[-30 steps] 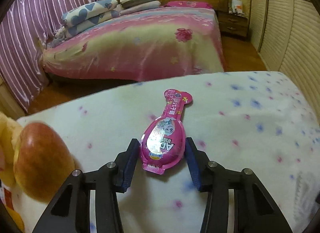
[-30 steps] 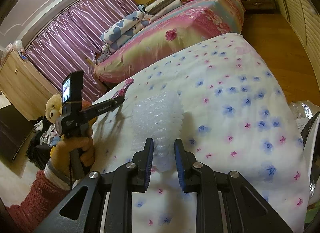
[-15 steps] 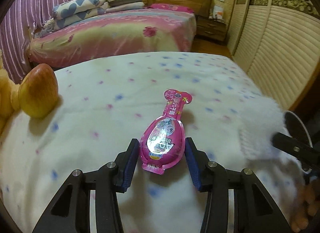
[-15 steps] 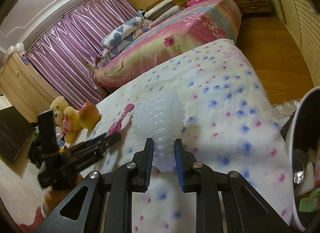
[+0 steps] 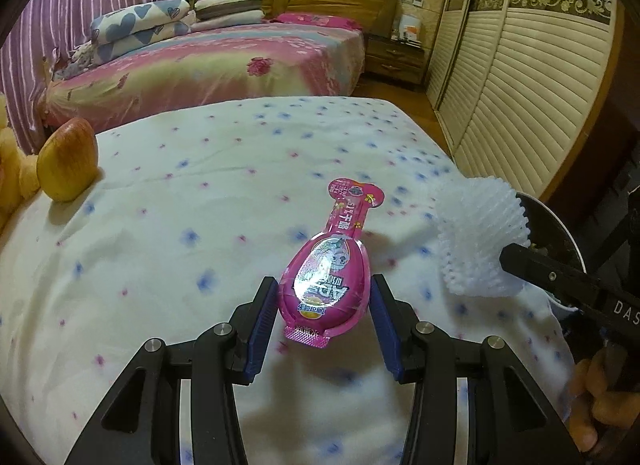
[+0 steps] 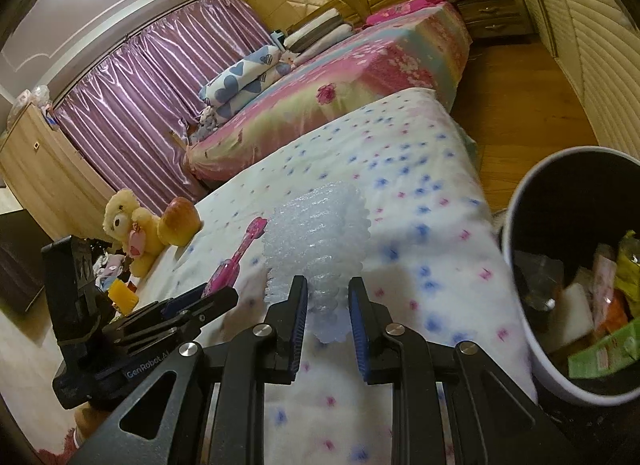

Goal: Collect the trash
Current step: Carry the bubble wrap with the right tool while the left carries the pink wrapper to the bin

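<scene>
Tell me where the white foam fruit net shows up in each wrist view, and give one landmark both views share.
Left wrist: white foam net at right, pinched by the right gripper.
Right wrist: foam net centre, between that gripper's pads.
Shared landmark: the apple on the spotted bedspread.

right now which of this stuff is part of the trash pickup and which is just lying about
Part of the job:
- pink candy wrapper, in the left claw
- white foam net, in the right claw
- trash bin, beside the bed

Just lying about:
- apple
- yellow teddy bear
- folded quilts on the far bed
</scene>
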The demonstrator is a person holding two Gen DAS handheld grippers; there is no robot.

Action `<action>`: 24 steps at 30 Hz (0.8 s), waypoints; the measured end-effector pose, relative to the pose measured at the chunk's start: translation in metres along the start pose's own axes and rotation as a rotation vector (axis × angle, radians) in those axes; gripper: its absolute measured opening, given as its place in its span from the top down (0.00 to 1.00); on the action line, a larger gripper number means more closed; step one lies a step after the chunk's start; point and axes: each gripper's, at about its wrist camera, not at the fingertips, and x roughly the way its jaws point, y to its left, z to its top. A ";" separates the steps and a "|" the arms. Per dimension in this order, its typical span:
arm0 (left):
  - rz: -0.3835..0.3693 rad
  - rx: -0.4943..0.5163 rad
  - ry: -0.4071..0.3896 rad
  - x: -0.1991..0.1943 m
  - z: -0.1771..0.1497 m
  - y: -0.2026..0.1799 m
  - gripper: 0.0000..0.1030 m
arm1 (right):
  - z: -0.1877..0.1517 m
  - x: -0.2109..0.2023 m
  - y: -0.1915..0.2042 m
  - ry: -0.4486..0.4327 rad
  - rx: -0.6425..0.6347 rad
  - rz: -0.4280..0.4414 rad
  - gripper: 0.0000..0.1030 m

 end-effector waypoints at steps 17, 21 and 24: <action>0.009 0.044 -0.011 -0.016 -0.011 -0.036 0.56 | -0.015 -0.031 -0.012 -0.036 0.025 -0.015 0.80; 0.004 0.051 -0.010 -0.017 -0.012 -0.041 0.56 | -0.015 -0.034 -0.014 -0.043 0.030 -0.015 0.80; 0.002 0.054 -0.009 -0.017 -0.012 -0.043 0.56 | -0.017 -0.035 -0.016 -0.041 0.029 -0.016 0.80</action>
